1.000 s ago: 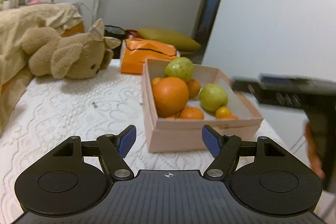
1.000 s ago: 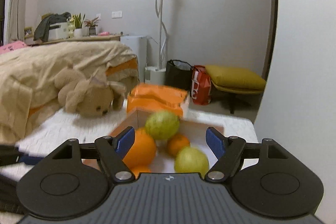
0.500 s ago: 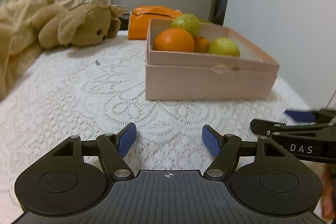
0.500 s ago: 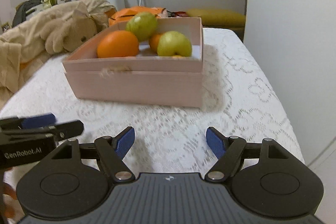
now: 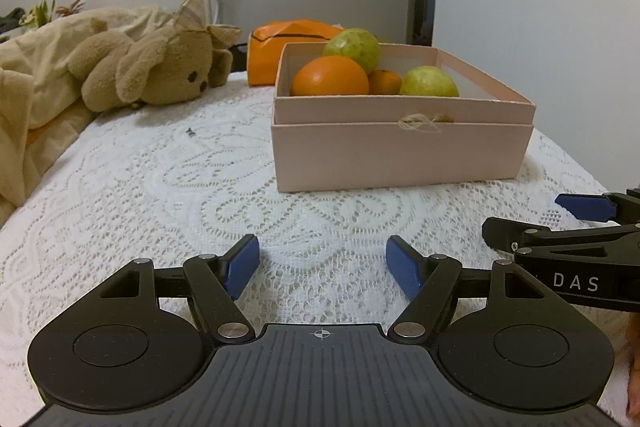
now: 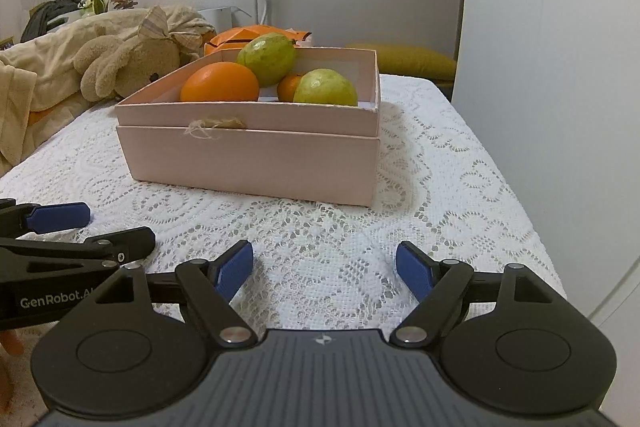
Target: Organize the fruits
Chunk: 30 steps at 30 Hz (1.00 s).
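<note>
Both the left gripper (image 5: 323, 263) and the right gripper (image 6: 325, 269) stood wide and empty, side by side low over the white lace tablecloth (image 5: 160, 195), much as half a second before and far lower than a second before, when they looked down from above. The pale pink cardboard box (image 5: 400, 155) sat ahead of both, slightly nearer than half a second before. It held a large round orange (image 5: 330, 77), two green guavas (image 5: 429, 83) and a small orange tangerine (image 5: 384, 82).
</note>
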{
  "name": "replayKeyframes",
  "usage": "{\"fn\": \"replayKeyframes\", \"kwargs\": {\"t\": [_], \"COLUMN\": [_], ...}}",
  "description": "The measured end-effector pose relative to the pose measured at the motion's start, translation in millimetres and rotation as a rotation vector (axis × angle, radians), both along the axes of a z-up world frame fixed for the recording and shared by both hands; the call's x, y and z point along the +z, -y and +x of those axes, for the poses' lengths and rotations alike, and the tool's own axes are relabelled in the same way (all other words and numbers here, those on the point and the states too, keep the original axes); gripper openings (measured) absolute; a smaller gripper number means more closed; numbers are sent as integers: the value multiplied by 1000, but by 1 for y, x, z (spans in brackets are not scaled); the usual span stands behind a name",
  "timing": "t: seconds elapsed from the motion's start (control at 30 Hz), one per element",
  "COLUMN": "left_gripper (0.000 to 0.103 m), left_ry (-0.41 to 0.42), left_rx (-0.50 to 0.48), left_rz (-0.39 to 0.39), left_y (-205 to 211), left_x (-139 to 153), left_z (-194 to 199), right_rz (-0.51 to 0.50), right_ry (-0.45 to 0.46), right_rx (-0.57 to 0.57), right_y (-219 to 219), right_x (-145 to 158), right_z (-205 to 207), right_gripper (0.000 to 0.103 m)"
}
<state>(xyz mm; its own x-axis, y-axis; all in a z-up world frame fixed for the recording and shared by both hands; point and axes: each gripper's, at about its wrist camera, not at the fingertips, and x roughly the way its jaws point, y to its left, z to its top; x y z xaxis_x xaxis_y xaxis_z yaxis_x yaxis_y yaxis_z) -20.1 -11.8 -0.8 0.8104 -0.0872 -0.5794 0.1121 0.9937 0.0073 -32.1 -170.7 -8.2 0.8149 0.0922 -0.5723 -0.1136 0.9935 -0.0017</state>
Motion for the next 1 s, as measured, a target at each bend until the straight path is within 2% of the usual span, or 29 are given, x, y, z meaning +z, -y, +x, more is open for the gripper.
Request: {"fn": "replayKeyframes", "kwargs": {"t": [1.0], "left_gripper": [76], "left_ry": [-4], "left_rx": [8], "left_rz": [-4], "left_y": [1], "left_x": [0], "left_z": [-1], "right_rz": [2], "right_ry": [1], "right_rx": [0], "right_y": [0], "right_x": [0], "right_z": [0], "right_gripper": [80]}}
